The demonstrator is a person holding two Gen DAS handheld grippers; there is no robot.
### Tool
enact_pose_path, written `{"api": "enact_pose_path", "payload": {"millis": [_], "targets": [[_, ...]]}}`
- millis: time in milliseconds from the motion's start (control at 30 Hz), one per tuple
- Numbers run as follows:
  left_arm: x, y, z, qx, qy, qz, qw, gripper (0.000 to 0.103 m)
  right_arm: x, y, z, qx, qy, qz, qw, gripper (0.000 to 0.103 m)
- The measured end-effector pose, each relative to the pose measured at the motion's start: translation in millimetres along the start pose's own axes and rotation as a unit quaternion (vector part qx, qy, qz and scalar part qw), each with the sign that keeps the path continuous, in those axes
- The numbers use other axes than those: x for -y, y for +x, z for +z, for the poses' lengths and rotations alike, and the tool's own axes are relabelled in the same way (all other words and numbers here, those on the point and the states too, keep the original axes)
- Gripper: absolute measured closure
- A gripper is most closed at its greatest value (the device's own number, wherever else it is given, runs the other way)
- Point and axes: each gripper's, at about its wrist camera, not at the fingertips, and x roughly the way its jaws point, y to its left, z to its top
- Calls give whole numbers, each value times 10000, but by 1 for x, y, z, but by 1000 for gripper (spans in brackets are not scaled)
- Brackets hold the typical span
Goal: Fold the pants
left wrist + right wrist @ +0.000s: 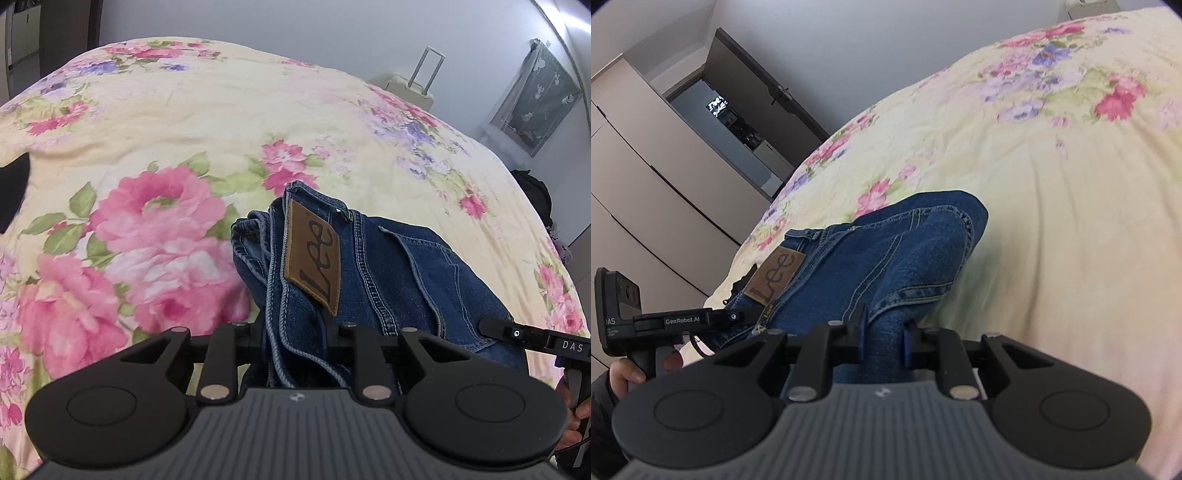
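Dark blue denim pants [388,258] bunched on floral bed quilt [184,122], left tool [295,332] clamping waistband, right tool [884,332] clamping denim fold

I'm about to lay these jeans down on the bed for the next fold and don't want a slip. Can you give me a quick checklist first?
1. Left gripper clamped on the jeans at the waistband near the Lee patch: ok.
2. Right gripper shut on denim: ok.
3. Bedspread ahead free of clutter: ok.
4. Legs aligned below the grippers: cannot tell, hidden.
5. Grippers apart, not colliding: ok.
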Motion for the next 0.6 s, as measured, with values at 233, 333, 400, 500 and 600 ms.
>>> {"api": "enact_pose_path", "payload": {"millis": [233,333,400,500,600], "targets": [[-23,25,-25,-232,114,-36,9997,74,-7,30,-33,-396,106,-387,9984,89],[-26,28,-27,-318,190,6,9993,67,-5,40,-38,-516,92,-593,9969,89],[-21,26,-26,-352,388,184,9985,60,-6,47,-37,-574,12,-773,9953,86],[-7,12,-23,-333,690,477,9959,55,-15,47,-34,-662,-148,-1042,9922,79],[6,-23,-19,38,1043,810,9912,55,-28,41,-26,-654,-354,-1428,9870,66]]}}
